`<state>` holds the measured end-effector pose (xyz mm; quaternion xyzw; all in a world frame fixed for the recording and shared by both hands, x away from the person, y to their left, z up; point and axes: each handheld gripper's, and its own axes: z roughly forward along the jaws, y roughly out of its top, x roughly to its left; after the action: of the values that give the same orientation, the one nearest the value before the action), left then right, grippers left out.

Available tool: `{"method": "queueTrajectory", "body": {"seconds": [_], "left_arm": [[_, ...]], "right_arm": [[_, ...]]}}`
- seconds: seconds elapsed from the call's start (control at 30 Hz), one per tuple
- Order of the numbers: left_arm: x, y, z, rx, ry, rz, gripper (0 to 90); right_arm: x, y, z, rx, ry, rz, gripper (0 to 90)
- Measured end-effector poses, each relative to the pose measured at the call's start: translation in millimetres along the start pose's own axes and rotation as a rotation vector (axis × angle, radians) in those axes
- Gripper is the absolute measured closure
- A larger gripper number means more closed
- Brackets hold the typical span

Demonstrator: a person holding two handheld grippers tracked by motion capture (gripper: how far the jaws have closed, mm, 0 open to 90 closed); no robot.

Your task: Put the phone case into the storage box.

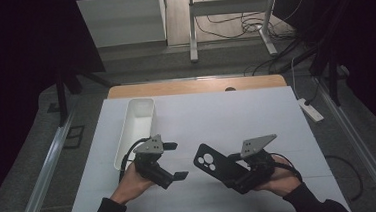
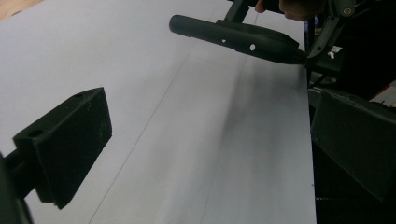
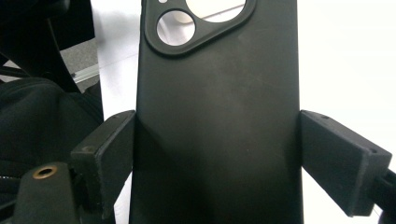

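A black phone case (image 1: 214, 163) with a camera cut-out is held above the white table cover, tilted up to the left, with my right gripper (image 1: 235, 175) shut across its lower end. In the right gripper view the case (image 3: 217, 93) runs up between the jaws, and both pads press on its long edges at my right gripper (image 3: 217, 158). My left gripper (image 1: 176, 161) is open and points right toward the case, with nothing between its jaws. In the left gripper view the case (image 2: 238, 35) shows edge-on at the top, beyond my open left gripper (image 2: 210, 144).
A long white bin (image 1: 135, 127) lies on the left part of the white cover (image 1: 246, 112), just behind the left hand. A wooden table edge (image 1: 194, 87) runs along the back. Cables and a metal stand are on the floor beyond.
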<state>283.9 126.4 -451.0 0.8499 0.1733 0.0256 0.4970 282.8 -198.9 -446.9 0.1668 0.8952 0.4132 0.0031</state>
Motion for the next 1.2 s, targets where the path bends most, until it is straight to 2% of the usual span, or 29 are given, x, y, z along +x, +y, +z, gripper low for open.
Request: {"method": "queueTrajectory", "body": {"seconds": [0.23,0.53,0.9,1.2], "left_arm": [[-0.7,3.2,4.5,-0.016,-0.037,0.007,0.0],[-2.1,6.7,9.9,-0.03,-0.061,0.018,0.0],[-4.5,8.6,13.3,-0.038,-0.106,0.052,2.4],[-3.4,8.2,12.7,-0.069,-0.157,0.051,5.0]], "right_arm": [[2.2,4.9,4.2,-0.015,0.042,-0.011,14.8],[4.9,9.4,8.1,-0.021,0.074,-0.025,14.8],[6.8,13.4,11.4,-0.041,0.117,-0.048,14.7],[6.3,15.2,13.4,-0.053,0.145,-0.062,14.7]]}}
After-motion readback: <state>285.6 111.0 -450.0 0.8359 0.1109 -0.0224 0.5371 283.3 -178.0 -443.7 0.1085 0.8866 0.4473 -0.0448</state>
